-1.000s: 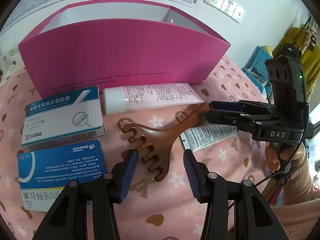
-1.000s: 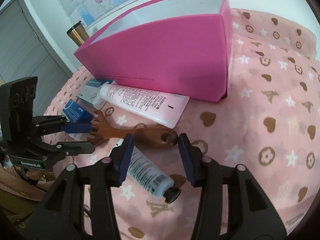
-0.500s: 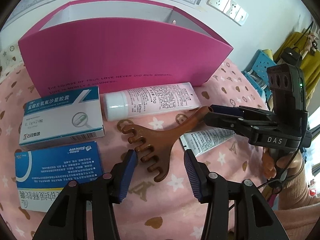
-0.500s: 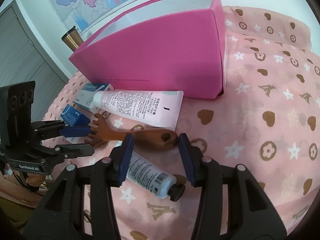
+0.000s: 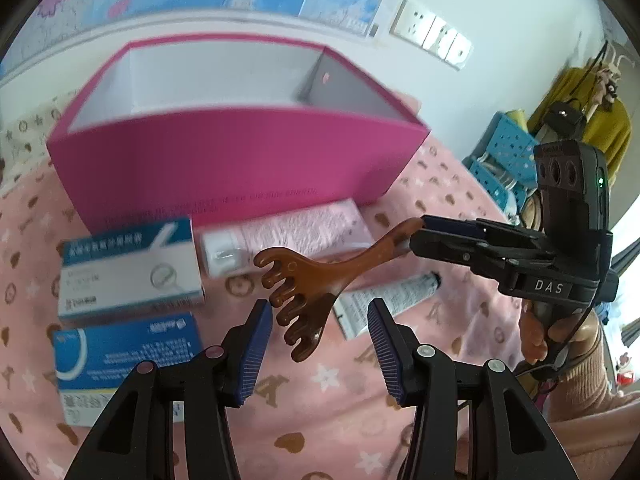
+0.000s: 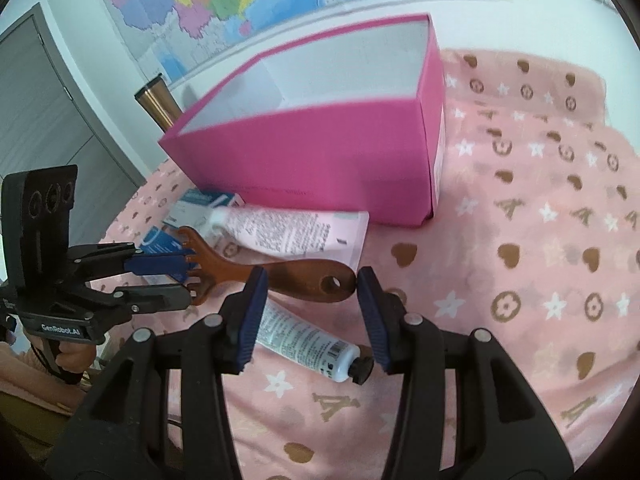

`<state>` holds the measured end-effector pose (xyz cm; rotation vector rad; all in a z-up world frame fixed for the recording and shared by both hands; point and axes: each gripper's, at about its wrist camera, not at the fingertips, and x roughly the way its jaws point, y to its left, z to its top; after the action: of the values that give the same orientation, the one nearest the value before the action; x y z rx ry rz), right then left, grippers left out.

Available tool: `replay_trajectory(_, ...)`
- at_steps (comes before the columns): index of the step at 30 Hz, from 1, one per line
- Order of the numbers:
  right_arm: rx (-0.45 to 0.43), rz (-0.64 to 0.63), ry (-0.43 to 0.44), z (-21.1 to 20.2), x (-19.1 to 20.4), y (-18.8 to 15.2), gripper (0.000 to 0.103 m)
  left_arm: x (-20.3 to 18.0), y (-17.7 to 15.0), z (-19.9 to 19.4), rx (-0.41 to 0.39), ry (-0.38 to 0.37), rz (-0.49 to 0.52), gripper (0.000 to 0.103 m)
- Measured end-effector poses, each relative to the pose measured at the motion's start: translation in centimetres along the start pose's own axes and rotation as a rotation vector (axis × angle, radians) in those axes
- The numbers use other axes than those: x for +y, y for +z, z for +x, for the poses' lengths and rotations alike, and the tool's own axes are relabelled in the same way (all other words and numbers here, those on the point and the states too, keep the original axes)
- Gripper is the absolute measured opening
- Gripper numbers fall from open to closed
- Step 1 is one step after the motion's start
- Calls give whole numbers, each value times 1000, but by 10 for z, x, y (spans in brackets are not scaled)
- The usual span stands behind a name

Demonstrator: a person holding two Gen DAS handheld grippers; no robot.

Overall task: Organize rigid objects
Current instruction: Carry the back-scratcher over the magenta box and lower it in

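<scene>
A brown wooden massage comb point(image 5: 316, 284) hangs above the pink cloth, clear of it. My right gripper point(image 6: 308, 280) is shut on its handle point(image 6: 308, 276); in the left wrist view the right gripper point(image 5: 420, 230) pinches the handle's end. My left gripper point(image 5: 320, 320) is open, its pads on either side of the comb's prongs without touching; it also shows in the right wrist view point(image 6: 172, 280). An open pink box point(image 5: 240, 160) stands behind, empty as far as I see.
On the cloth lie a pink tube point(image 5: 288, 236), a white tube point(image 5: 388, 300) under the comb, and two blue-and-white medicine boxes point(image 5: 128, 268) point(image 5: 124, 352). A metal cup point(image 6: 154, 104) stands behind the box. Blue baskets point(image 5: 500, 160) are at the right.
The right gripper has lifted the comb off the cloth. Both grippers have risen, so the pink box's inside now shows.
</scene>
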<state>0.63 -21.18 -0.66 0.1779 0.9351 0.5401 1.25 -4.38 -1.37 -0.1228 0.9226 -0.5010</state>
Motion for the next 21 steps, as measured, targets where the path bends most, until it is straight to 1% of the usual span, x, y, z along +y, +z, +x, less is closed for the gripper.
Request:
replay_trajectory(11, -94, -51, -28, -29, 12, 26, 49, -11, 34, -30, -112, 20, 67, 50)
replay_trajectory(18, -139, -77, -47, -37, 15, 49, 49, -10, 58, -38, -159, 34, 91, 50)
replay_trajectory(21, -156, -81, -54, -39, 14, 60, 49, -11, 70, -33, -168, 41, 90, 50)
